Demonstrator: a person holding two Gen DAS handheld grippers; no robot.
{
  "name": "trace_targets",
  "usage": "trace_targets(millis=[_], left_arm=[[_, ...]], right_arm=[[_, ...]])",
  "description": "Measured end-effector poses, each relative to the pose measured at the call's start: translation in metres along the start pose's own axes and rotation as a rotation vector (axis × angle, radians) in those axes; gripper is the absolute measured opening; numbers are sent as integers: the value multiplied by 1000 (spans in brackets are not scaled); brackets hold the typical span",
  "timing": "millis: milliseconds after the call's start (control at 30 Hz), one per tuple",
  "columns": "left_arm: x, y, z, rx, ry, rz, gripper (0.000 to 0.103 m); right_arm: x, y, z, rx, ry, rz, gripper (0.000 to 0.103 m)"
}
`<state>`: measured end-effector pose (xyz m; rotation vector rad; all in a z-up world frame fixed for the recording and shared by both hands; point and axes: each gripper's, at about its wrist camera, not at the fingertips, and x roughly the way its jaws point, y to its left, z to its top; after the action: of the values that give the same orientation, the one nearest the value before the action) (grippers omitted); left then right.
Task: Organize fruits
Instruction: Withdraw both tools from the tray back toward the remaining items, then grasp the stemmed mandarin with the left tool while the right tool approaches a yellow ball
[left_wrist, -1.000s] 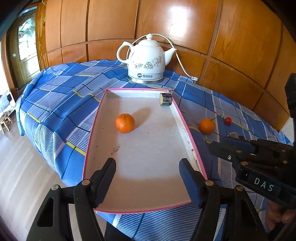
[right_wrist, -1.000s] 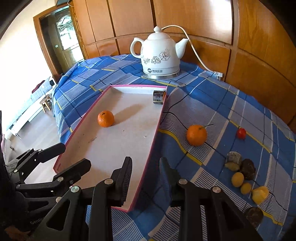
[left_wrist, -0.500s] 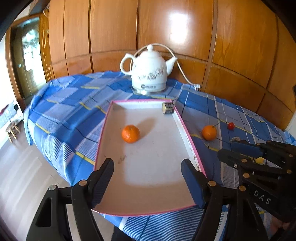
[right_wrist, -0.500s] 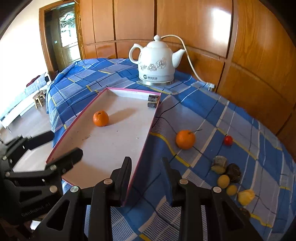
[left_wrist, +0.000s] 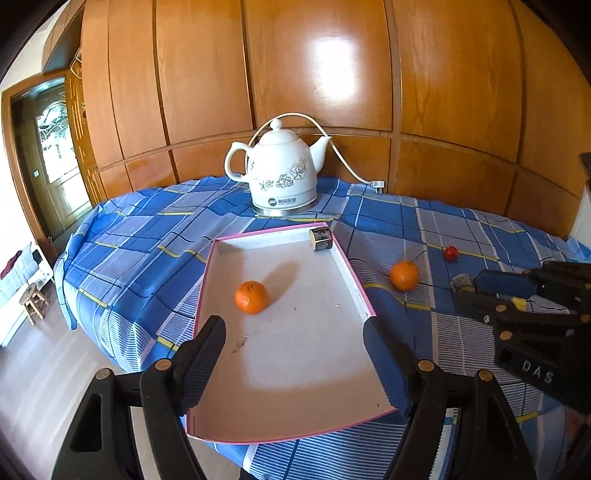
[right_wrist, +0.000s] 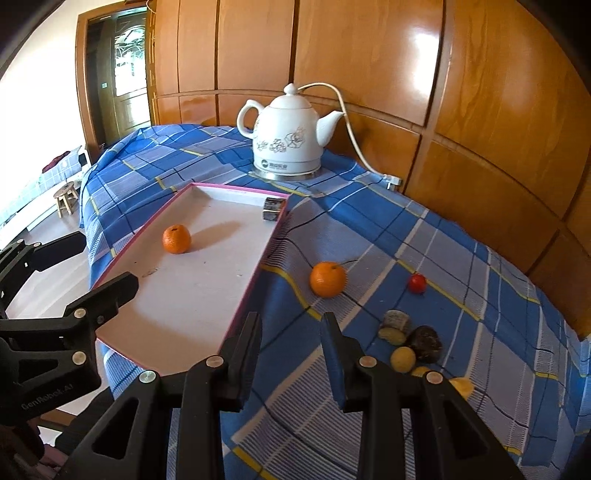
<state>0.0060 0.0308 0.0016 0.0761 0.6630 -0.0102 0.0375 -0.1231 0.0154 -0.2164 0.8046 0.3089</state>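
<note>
— One orange (left_wrist: 251, 297) lies in the tray (left_wrist: 354, 280); what is left?
— Another orange (right_wrist: 328, 279), a tomato (right_wrist: 416, 283) and small fruits (right_wrist: 402, 359) wait on the cloth (right_wrist: 461, 258). Left gripper (left_wrist: 295, 354) and right gripper (right_wrist: 291, 345) are both apart, empty.

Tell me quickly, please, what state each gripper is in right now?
Left gripper: open, holding nothing, above the tray.
Right gripper: open, holding nothing, above the tablecloth.
</note>
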Motion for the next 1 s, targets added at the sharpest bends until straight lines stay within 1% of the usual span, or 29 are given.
trace_targets(millis=[467,1000], left_arm=[[1,-18,0,61,3,-15,77],[4,-43,-1,139,18,-34,77]], right_arm=[[-14,-39,3,2,-24,-58,33],[-27,-109,-11,50,-19,-176,33]])
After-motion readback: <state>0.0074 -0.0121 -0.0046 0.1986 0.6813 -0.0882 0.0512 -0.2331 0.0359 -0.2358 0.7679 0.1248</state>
